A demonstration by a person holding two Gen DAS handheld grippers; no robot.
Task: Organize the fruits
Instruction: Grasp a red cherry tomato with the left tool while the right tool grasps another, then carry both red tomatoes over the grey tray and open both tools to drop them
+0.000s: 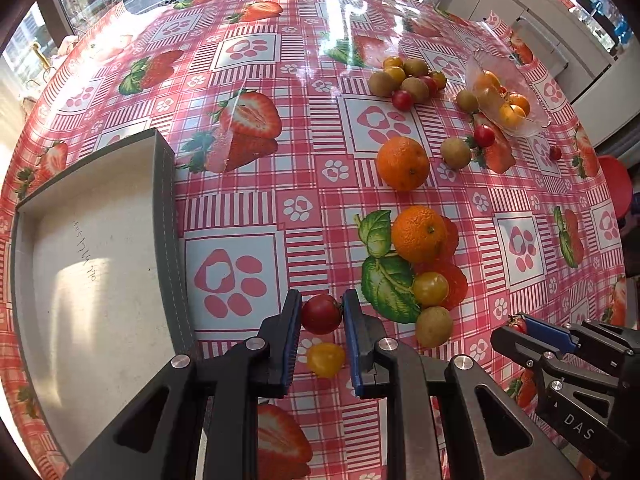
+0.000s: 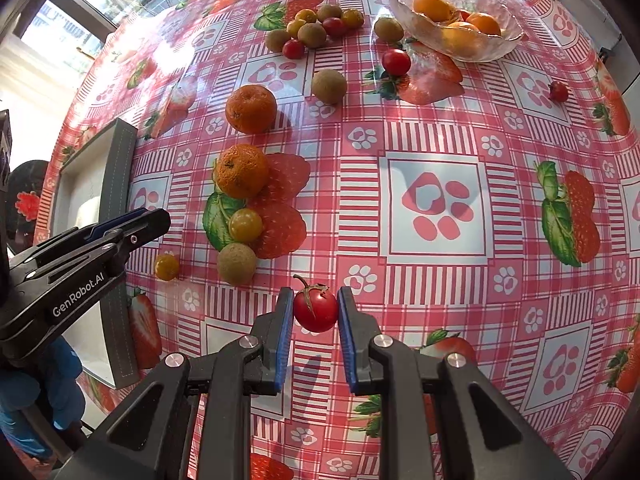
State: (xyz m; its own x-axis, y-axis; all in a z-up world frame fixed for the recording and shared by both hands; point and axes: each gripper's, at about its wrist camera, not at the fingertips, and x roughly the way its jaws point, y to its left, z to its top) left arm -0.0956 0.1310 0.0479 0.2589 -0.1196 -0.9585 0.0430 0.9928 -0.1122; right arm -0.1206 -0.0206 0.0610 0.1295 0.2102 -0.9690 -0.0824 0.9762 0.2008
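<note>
I have a cherry tomato in each pair of tongs. The left tongs are clenched on a red cherry tomato, both blue pads touching its sides, just beside the right wall of the grey tray. The right tongs grasp a stemmed cherry tomato in the same way, out over open counter to the right of the fruit.

I judge this the carrying step of sorting: both tomatoes are picked and need a home. The tray looks bare inside, while the glass bowl at the far side already holds small orange fruits. Which one takes tomatoes I cannot tell from here; the tray is nearer to my left tongs, so I would lift clear and swing left over its wall before releasing.

A yellow cherry tomato lies right beneath my left tongs, and I should not knock it on the way. To the right sit a second yellow tomato, a brown longan-like fruit and two mandarins, the nearer one and the farther one. Farther off is a cluster of mixed small fruits near the bowl. If the right tongs head to the tray, they must pass over that line of fruit.
</note>
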